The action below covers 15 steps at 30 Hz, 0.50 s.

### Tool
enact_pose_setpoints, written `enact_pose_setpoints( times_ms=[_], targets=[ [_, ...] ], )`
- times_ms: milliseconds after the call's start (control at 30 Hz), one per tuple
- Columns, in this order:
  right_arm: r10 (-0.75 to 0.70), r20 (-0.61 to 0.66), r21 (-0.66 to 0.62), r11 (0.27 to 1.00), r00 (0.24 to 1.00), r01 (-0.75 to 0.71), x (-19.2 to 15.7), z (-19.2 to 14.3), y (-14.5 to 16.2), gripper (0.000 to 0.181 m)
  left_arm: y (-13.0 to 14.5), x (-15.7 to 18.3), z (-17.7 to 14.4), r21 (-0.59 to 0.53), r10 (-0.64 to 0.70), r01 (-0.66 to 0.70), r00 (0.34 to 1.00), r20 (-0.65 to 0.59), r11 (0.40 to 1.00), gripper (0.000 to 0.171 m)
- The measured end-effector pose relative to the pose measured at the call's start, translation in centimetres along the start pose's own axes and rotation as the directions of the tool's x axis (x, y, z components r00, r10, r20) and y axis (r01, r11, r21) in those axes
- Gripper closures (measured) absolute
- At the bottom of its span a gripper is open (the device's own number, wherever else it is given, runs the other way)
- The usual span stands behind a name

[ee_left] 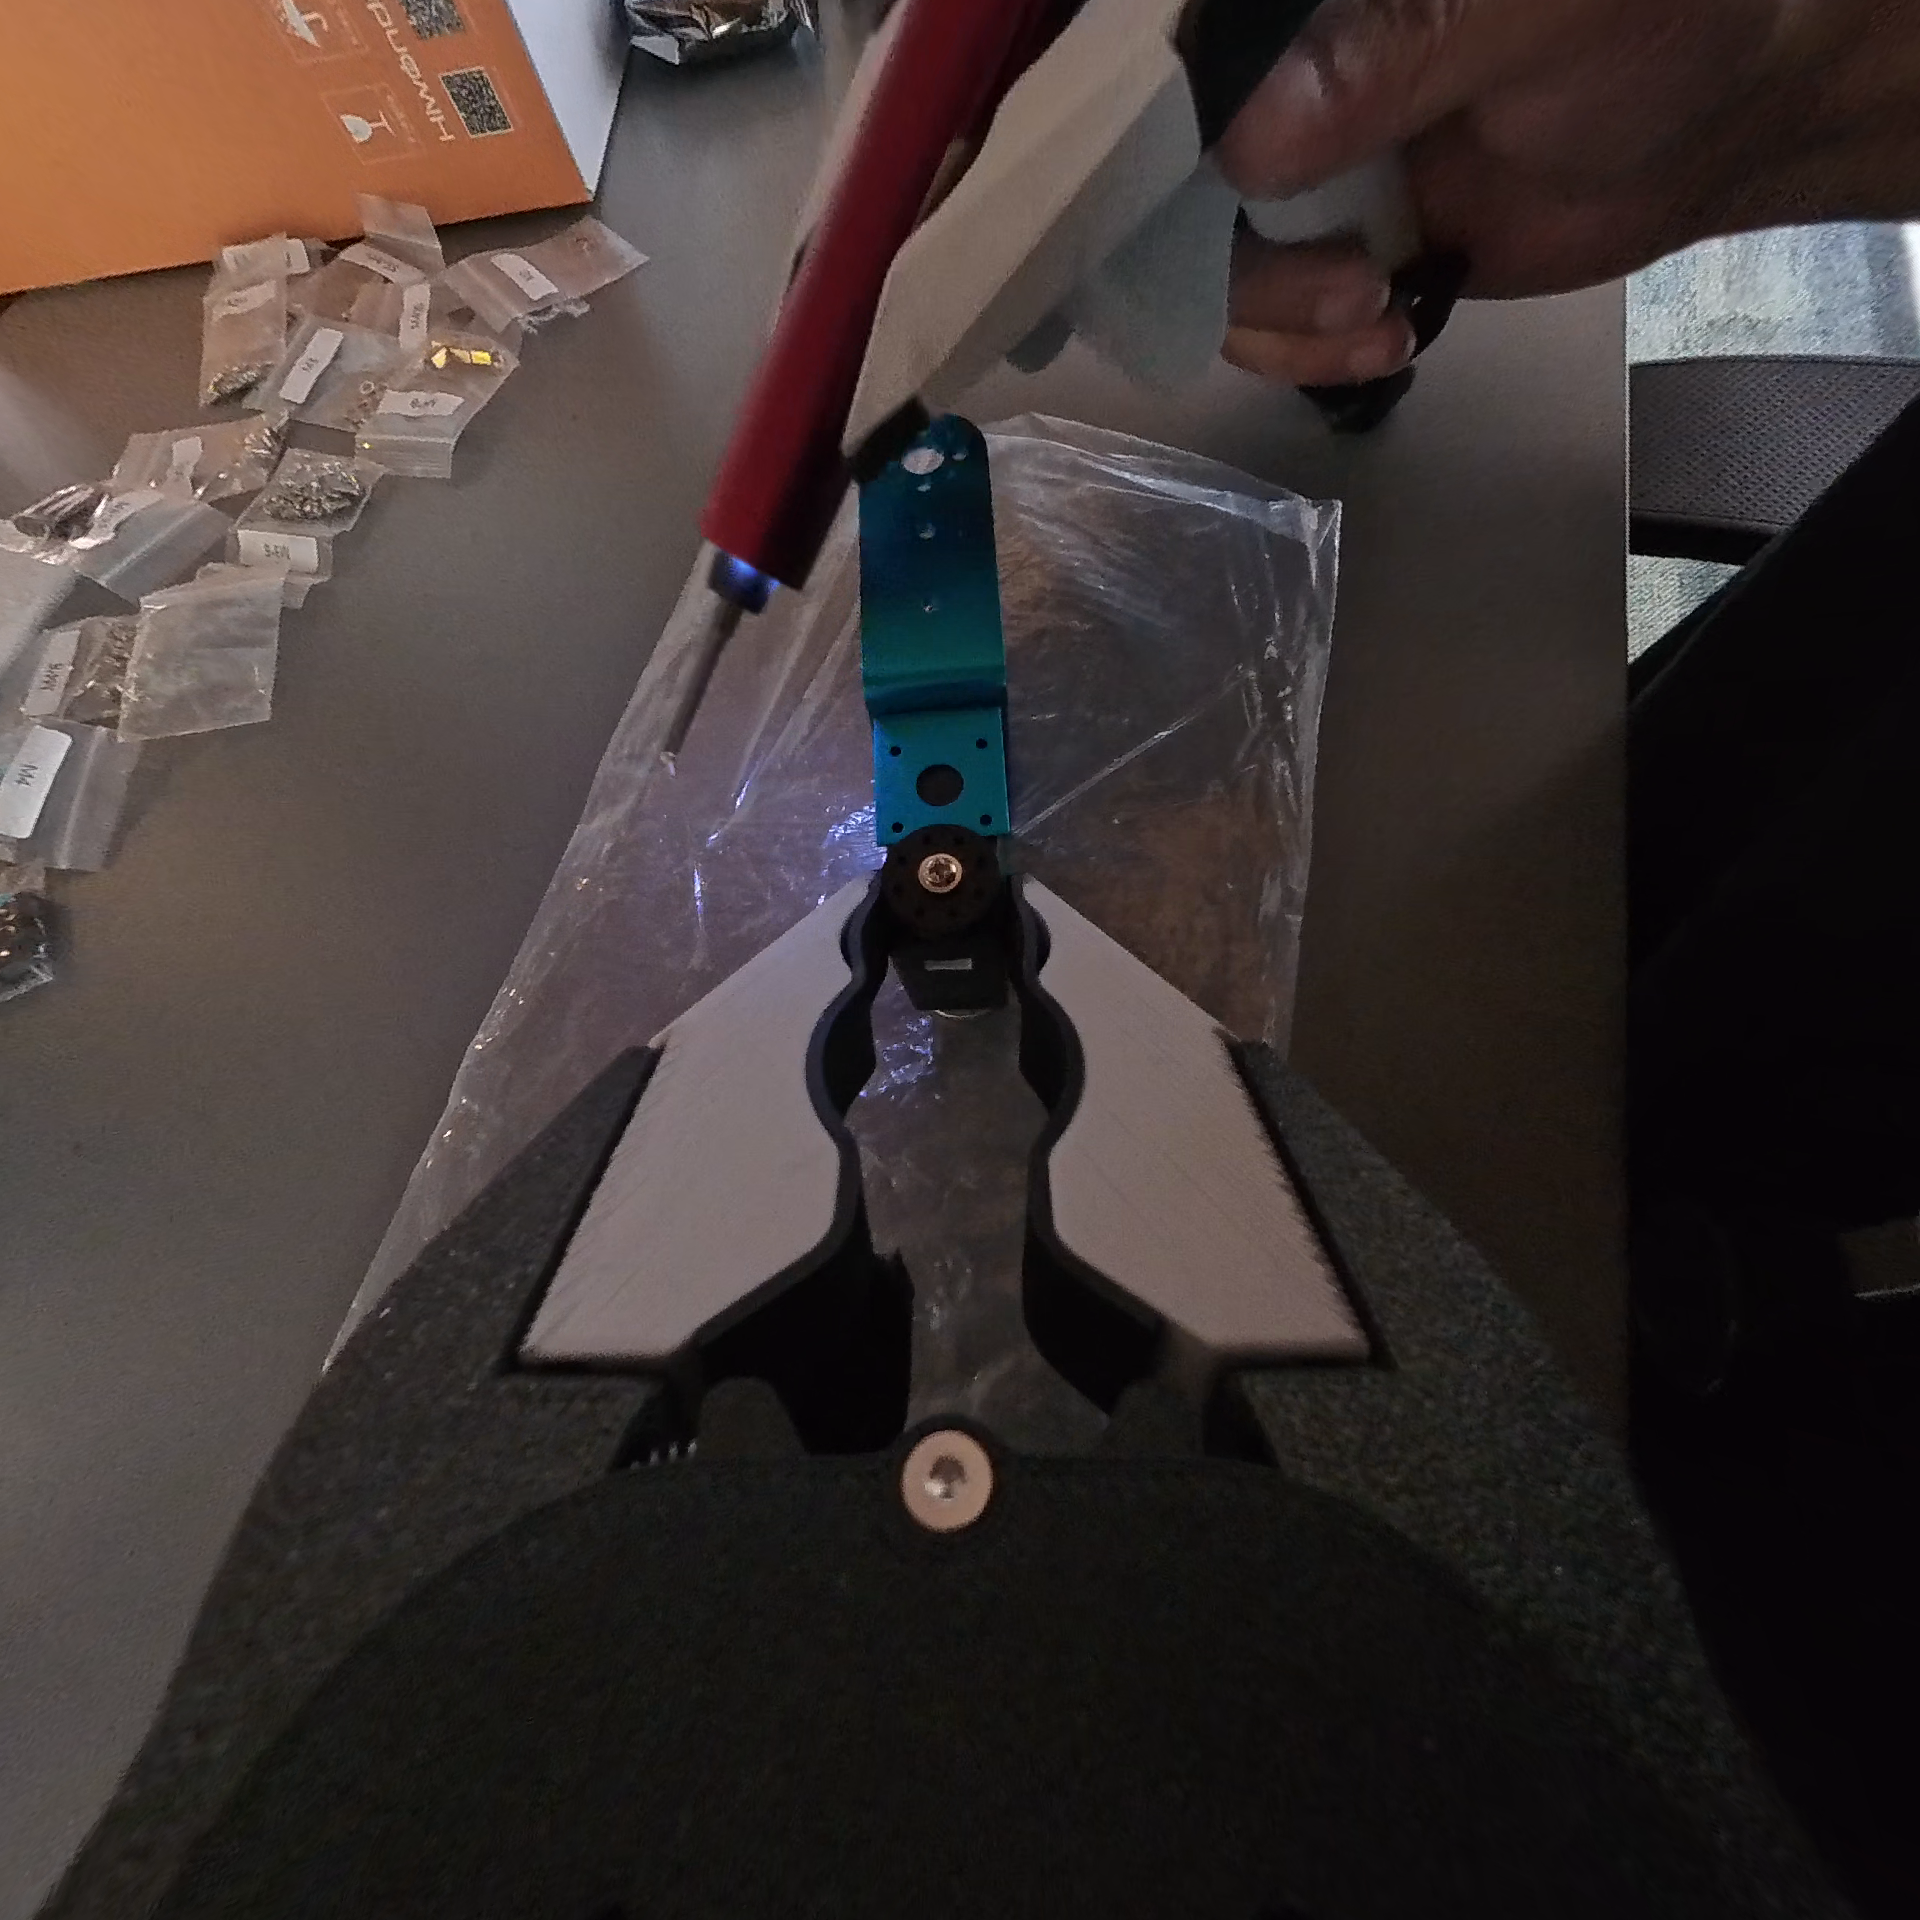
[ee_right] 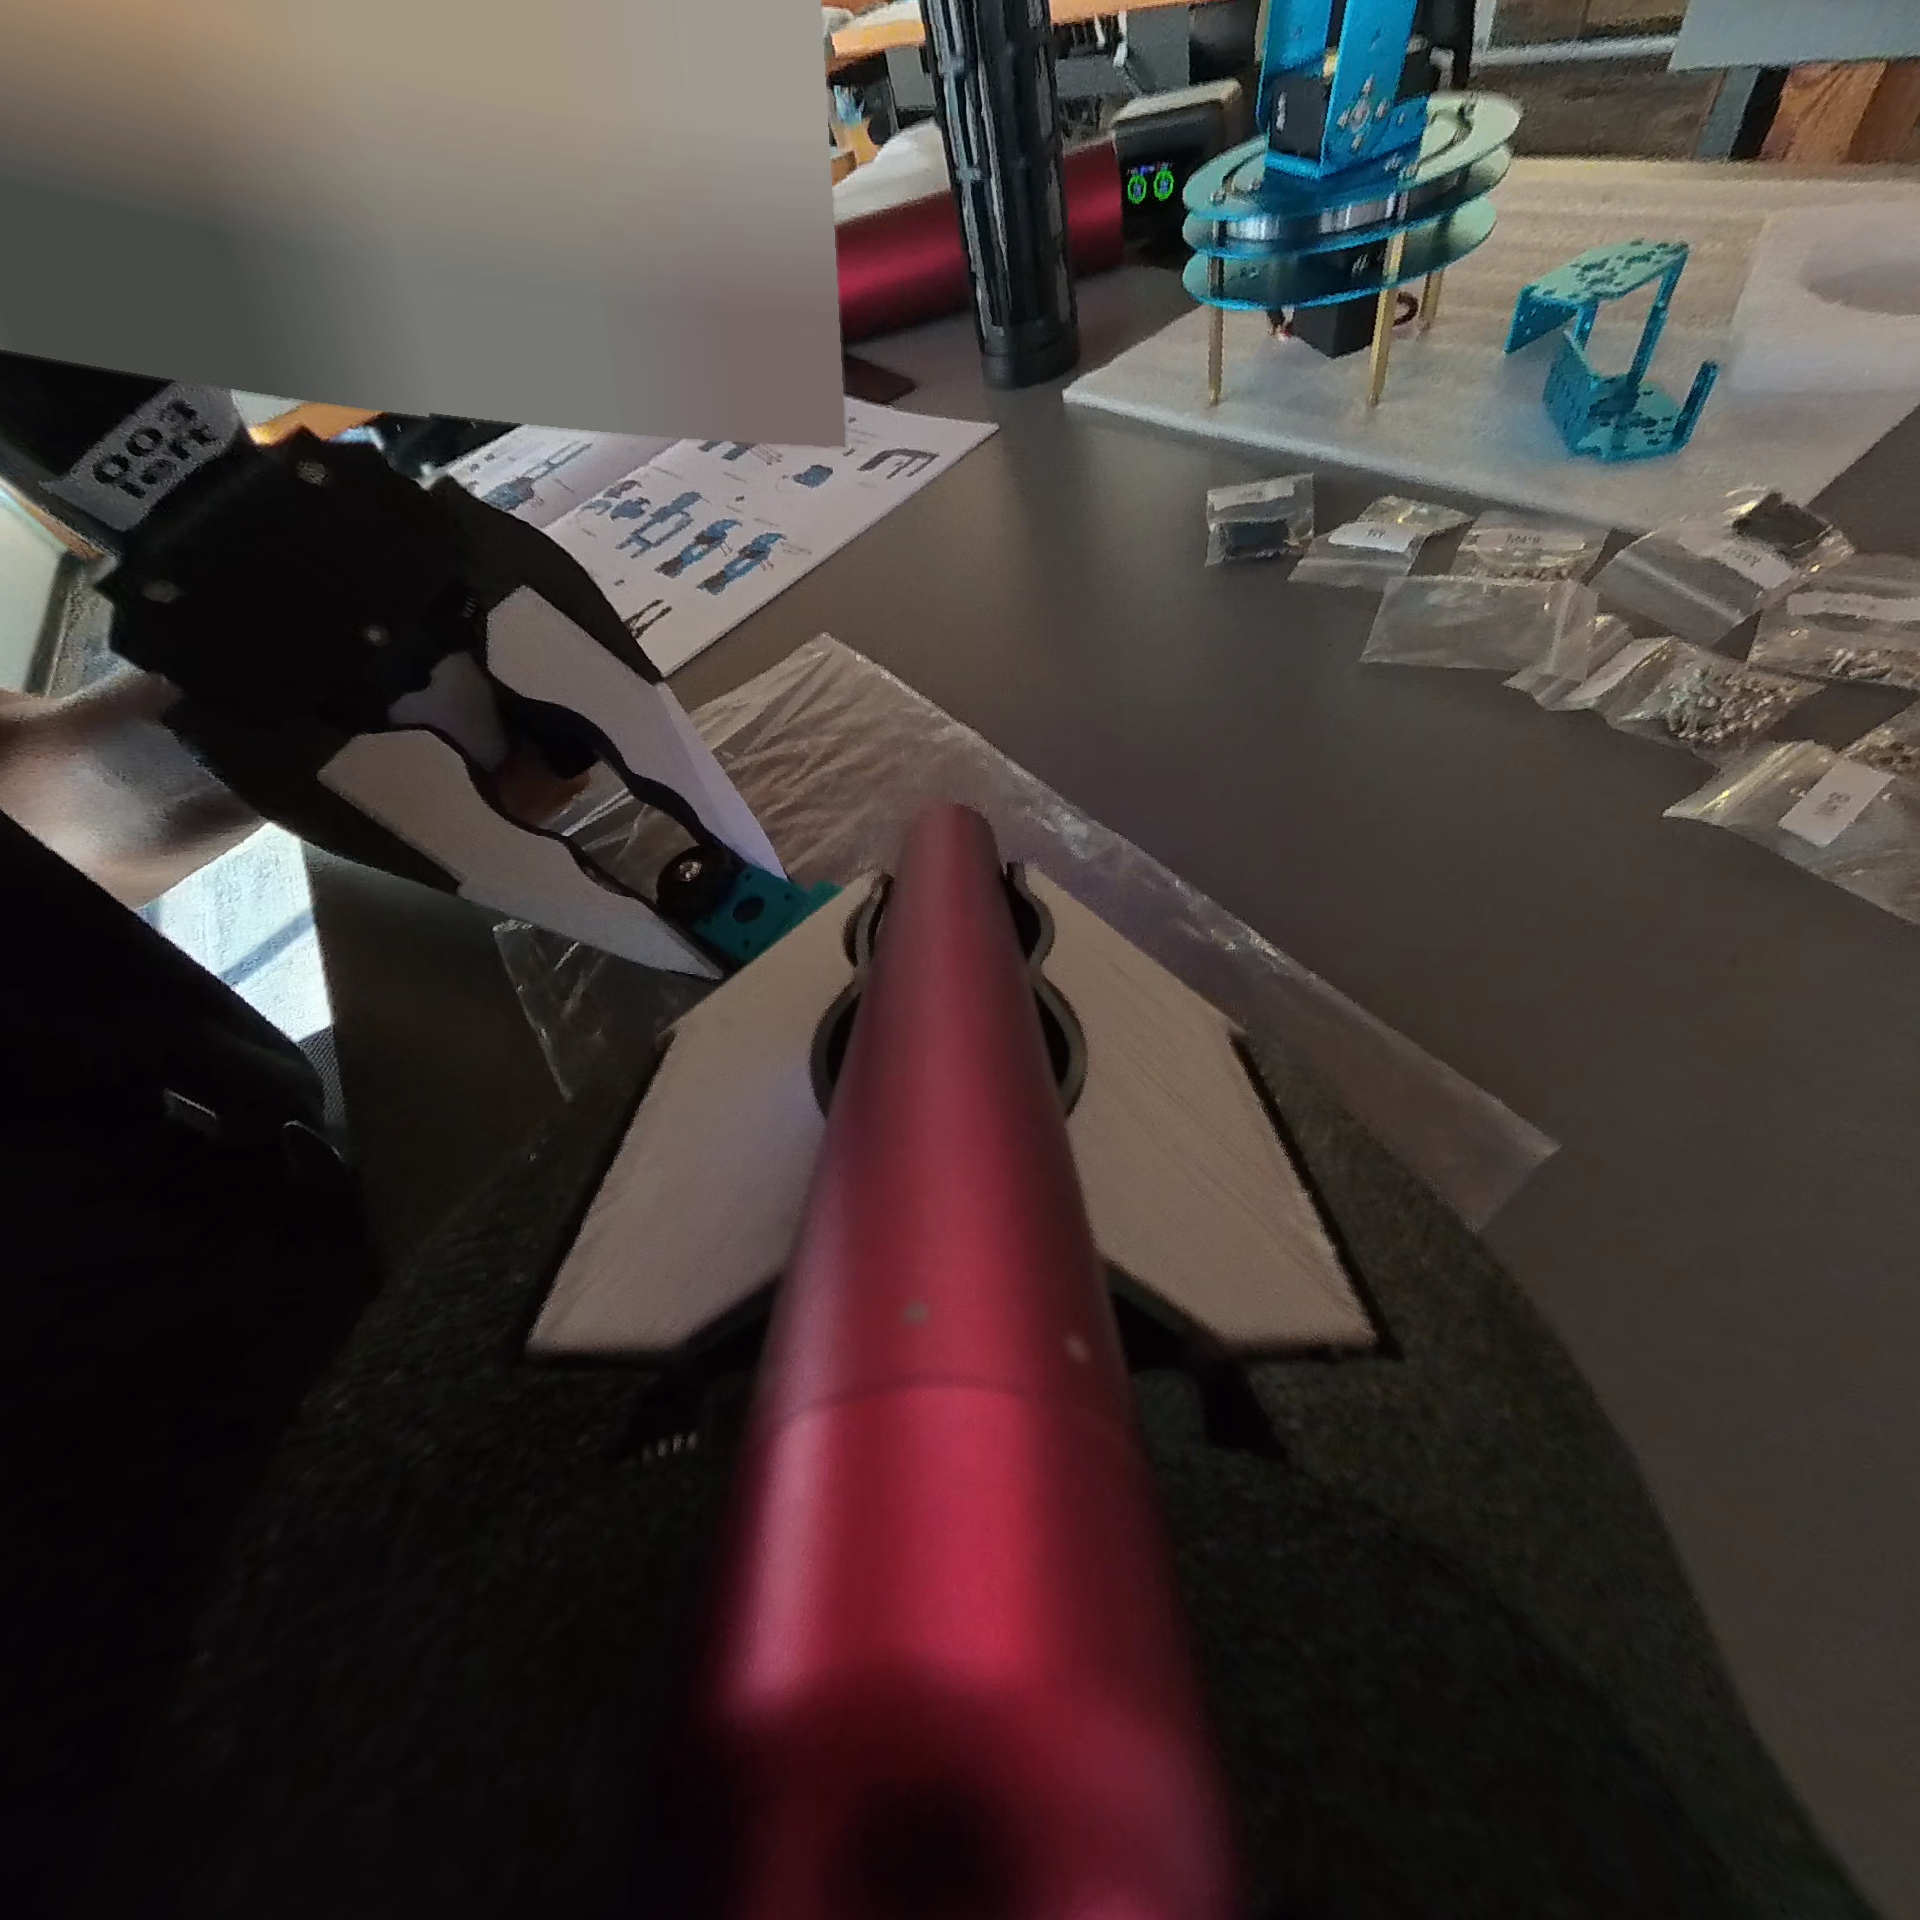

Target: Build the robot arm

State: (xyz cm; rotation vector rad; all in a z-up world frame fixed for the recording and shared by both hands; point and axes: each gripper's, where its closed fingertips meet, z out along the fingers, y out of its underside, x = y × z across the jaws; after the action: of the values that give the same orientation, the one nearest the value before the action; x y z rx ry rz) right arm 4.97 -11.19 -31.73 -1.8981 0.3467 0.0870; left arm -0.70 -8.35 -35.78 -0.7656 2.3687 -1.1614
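On the grey table [ee_left: 312, 1039], our left gripper [ee_left: 945, 935] clamps a servo with teal bracket [ee_left: 930, 613] steady, while our right gripper [ee_right: 951, 914], at eleven o'clock, grips a red screwdriver [ee_right: 935, 1247].

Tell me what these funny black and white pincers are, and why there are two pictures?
Those pincers are grippers, like big tongs. A person holds one in each hand, and each has a small camera looking out along its jaws. So you get two pictures, one from each hand.

In the left wrist view, the left gripper pinches a small black motor part with a blue metal bracket fixed to it. In the right wrist view, the right gripper squeezes a red electric screwdriver; the other picture shows its thin tip beside the bracket.

Under both lies a clear plastic bag on a grey table. Little bags of screws, an instruction sheet and a half-built blue machine sit around.
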Motion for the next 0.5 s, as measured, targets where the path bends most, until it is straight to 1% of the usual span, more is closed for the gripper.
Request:
enact_pose_setpoints(
  times_ms=[133, 267, 500],
  targets=[
    [-0.01, -0.019, -0.052, 0.999, 1.0, 0.009, 0.1, 0.25, 1.21, 0.159, 0.04, -0.04, -0.04, 0.001, -0.02, 0.02, 1.0, 0.016, 1.0, 0.15],
    [-0.006, -0.014, -0.047, 0.999, 1.0, 0.006, 0.04, 0.26, 1.26, 0.158, 0.06, -0.05, -0.1, 0.003, -0.044, 0.044, 0.999, 0.023, 0.999, 0.151],
    [-0.011, -0.024, -0.04, 0.999, 1.0, 0.01, 0.14, 0.19, 0.94, 0.158, 0.11, 0.01, -0.18, -0.004, -0.036, 0.036, 0.999, 0.011, 0.999, 0.151]
  ],
)
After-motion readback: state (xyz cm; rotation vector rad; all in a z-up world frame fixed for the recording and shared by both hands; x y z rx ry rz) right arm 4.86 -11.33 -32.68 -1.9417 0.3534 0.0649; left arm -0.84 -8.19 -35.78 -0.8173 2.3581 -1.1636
